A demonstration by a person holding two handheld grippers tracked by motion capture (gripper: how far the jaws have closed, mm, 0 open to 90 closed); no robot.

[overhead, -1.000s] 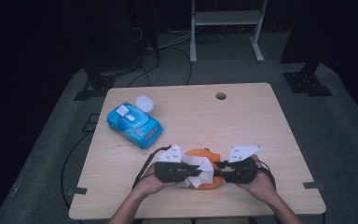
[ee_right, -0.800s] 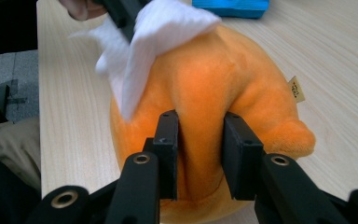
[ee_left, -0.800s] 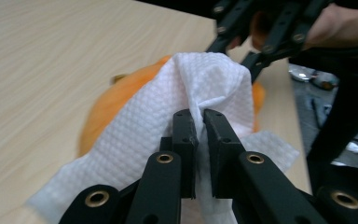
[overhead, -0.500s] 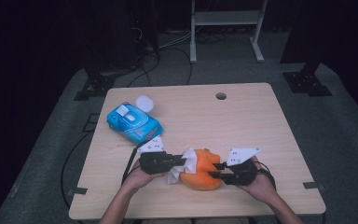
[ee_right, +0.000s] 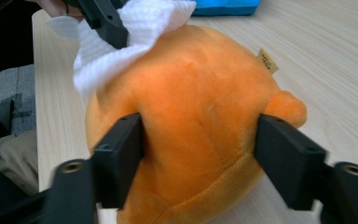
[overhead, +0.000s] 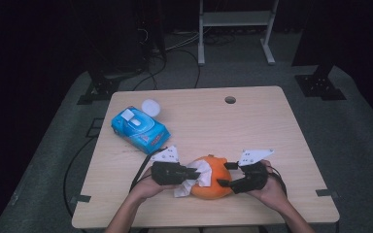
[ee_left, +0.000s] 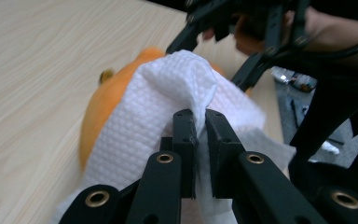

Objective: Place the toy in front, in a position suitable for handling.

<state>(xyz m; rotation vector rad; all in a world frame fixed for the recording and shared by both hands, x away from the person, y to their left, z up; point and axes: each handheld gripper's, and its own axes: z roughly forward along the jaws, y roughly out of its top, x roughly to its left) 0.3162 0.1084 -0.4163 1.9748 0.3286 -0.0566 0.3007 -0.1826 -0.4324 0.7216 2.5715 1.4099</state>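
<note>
The left gripper (overhead: 190,173) pinches a white wipe (overhead: 197,175) between nearly closed jaws and lays it against the orange plush toy (overhead: 212,178). The right gripper (overhead: 227,174) grips the toy's other side, jaws spread wide and pressing into the plush. Beyond the left gripper, well apart, lies a blue wipes pack (overhead: 140,128) with a white lid (overhead: 150,107) just behind it. The table (overhead: 252,131) is bare ahead of both grippers; its near edge runs just behind the hands.
</note>
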